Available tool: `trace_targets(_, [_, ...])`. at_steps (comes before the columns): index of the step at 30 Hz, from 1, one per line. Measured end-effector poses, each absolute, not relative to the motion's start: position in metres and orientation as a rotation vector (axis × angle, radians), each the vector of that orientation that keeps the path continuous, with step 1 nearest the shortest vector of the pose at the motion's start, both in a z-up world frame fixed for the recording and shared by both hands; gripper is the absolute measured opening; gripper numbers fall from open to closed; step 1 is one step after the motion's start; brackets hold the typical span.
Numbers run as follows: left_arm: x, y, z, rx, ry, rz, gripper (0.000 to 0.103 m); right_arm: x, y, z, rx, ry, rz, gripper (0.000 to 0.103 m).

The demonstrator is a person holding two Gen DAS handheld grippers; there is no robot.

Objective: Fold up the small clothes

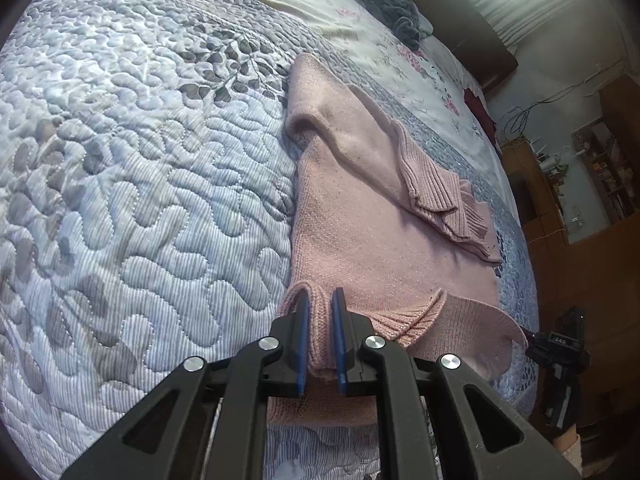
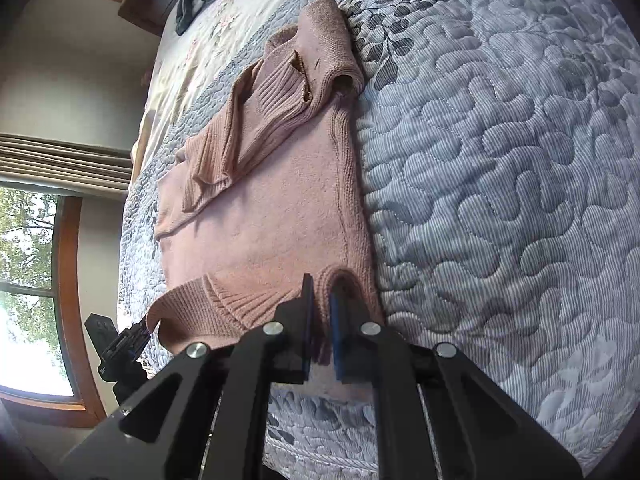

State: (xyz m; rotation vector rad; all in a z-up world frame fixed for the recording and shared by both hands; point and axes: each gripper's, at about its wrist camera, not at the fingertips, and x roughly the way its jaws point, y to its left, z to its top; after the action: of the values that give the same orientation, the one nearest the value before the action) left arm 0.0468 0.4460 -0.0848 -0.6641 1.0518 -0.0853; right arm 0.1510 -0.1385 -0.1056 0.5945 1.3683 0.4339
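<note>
A: While both grippers hold the near edge, how far along is this?

B: Midway, I'd say. The pink sweater (image 1: 360,216) lies on the quilted bedspread (image 1: 140,200), body flat, both sleeves (image 1: 432,188) already crossed over the chest toward 1 o'clock in the left wrist view. Side folds look done; the lengthwise fold is not.

A: Jaws?

B: Left gripper (image 1: 322,304): jaws together, clamped on a bunched bit of the ribbed edge at 6 o'clock. Right gripper (image 2: 320,300): same, pinching knit fabric, a loop of the edge standing up just beside it at 12.

A: Each visible from the other camera?

B: Yes. Right one shows at 4 o'clock in the left view, left one at 8 o'clock in the right view, each with a corner of the sweater.

A: Left to do?

B: Likely carry that edge up toward the far end, lay it over, smooth it. A dark garment (image 1: 384,0) sits well apart at 12 to 1 o'clock, unfolded, maybe next.

A: Risks?

B: Sleeves could slip off during the lift.
</note>
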Motion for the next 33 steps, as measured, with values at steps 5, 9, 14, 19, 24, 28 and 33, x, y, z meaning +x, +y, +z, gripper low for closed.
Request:
trace_targets(5, [0.054,0.448,-0.098,-0.678,1.064,-0.079,0.013,0.162,-0.135,-0.116,0.593,1.391,0.423,0.007])
trace_targets(9, [0.056,0.453,-0.099,-0.725,1.086,-0.085,0.016,0.165,-0.128,-0.117,0.569,1.406,0.420,0.010])
trace_targets(14, [0.039,0.471,-0.069,-0.720,1.020,-0.015,0.051,0.158,-0.128,-0.093,0.482,1.357,0.434,0.027])
trace_targets(19, [0.034,0.465,-0.042,-0.550,1.003,-0.018,0.053,0.144,-0.134,-0.065,0.305,1.264,0.398,0.048])
trace_targets(24, [0.056,0.427,-0.050,-0.322,1.057,-0.064,0.057,0.136,-0.134,-0.054,0.277,1.235,0.432,0.048])
trace_targets(28, [0.077,0.406,-0.069,-0.216,1.104,-0.077,0.057,0.134,-0.131,-0.057,0.227,1.240,0.443,0.049])
trace_targets(33, [0.094,0.392,-0.085,-0.130,1.132,-0.076,0.054,0.139,-0.126,-0.067,0.209,1.254,0.451,0.049])
